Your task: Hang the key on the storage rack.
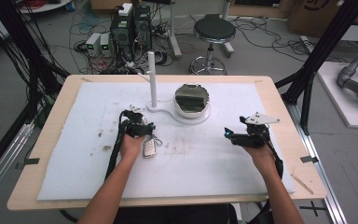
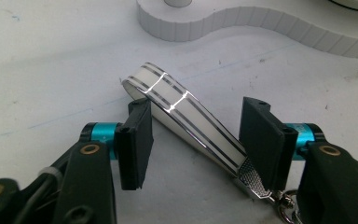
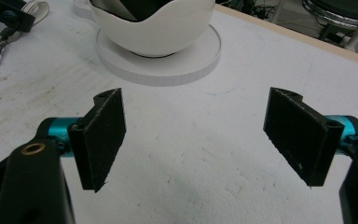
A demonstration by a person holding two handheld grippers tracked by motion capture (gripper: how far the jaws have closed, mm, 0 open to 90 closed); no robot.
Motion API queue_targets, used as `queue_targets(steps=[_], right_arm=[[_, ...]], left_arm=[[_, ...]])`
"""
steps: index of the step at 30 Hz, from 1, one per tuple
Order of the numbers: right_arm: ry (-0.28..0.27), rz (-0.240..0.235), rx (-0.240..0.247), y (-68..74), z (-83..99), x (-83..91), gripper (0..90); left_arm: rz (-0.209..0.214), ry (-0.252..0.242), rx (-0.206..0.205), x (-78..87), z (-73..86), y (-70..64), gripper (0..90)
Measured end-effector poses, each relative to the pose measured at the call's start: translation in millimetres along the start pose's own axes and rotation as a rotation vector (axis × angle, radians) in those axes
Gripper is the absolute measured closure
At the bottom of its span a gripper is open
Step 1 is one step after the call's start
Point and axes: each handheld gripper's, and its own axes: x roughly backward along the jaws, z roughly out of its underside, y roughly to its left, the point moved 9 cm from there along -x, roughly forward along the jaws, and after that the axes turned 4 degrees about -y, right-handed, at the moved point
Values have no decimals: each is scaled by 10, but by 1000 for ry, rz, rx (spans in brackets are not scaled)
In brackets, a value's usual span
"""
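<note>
A key ring has a white strap loop (image 2: 177, 102) with silver stripes, a metal clasp (image 2: 279, 205) and a car key fob (image 1: 149, 148). It lies on the white foam mat (image 1: 74, 154). My left gripper (image 1: 140, 122) is lowered over the strap and open: in the left gripper view (image 2: 198, 140) the strap lies slantwise between the jaws, its clasp end beside the right pad (image 2: 261, 140). My right gripper (image 1: 230, 133) hovers open over bare mat at the right, and its own view (image 3: 200, 130) shows nothing between its jaws.
A white stand with an upright post (image 1: 152, 79) and a white bowl (image 1: 192, 100) on a round base (image 3: 168, 65) sits at the mat's far middle, just beyond the strap. Something dark and shiny lies in the bowl. A stool (image 1: 213, 32) and cables are past the table.
</note>
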Motion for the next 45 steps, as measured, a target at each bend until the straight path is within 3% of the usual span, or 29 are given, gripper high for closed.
queue_targets(steps=[7, 12, 14, 17, 21, 25, 27, 30, 32, 34, 36, 37, 39, 42, 45], right_arm=[[-1, 2, -1, -4, 3, 10, 213], [-2, 1, -1, -7, 6, 18, 213], [0, 2, -2, -8, 10, 25, 213], [-2, 4, -6, -12, 13, 27, 213], [-1, 3, -5, -8, 12, 32, 213], [2, 0, -7, -5, 19, 25, 213], [6, -3, -5, -1, 24, 16, 213], [8, -6, -6, 15, 20, 4, 214], [10, -12, -1, 24, 19, -2, 214], [10, -10, 3, 26, 19, -8, 215], [11, -9, 3, 24, 20, -10, 215], [12, -10, 2, 23, 20, -8, 215], [11, -10, 0, 20, 20, -2, 215], [10, -9, -7, 14, 21, 7, 215], [8, -5, -6, -2, 23, 12, 215]], left_arm=[[55, 8, 1, 47, 16, 13, 616], [153, 36, -2, 105, 53, -48, 728], [164, 45, -29, 132, 72, -69, 743], [184, 50, -30, 172, 103, -59, 744], [193, 56, -48, 242, 147, -35, 745], [155, 31, -51, 271, 174, 43, 728], [139, 21, -38, 250, 163, 52, 544], [117, 8, -58, 211, 152, 44, 477], [97, 5, -83, 198, 152, 42, 483], [77, 6, -130, 202, 158, 53, 555], [83, 0, -131, 209, 150, 64, 650], [84, 3, -130, 211, 152, 76, 709], [88, -2, -123, 209, 149, 84, 743], [99, -6, -109, 217, 145, 91, 746], [131, -50, -66, 253, 85, 85, 747]])
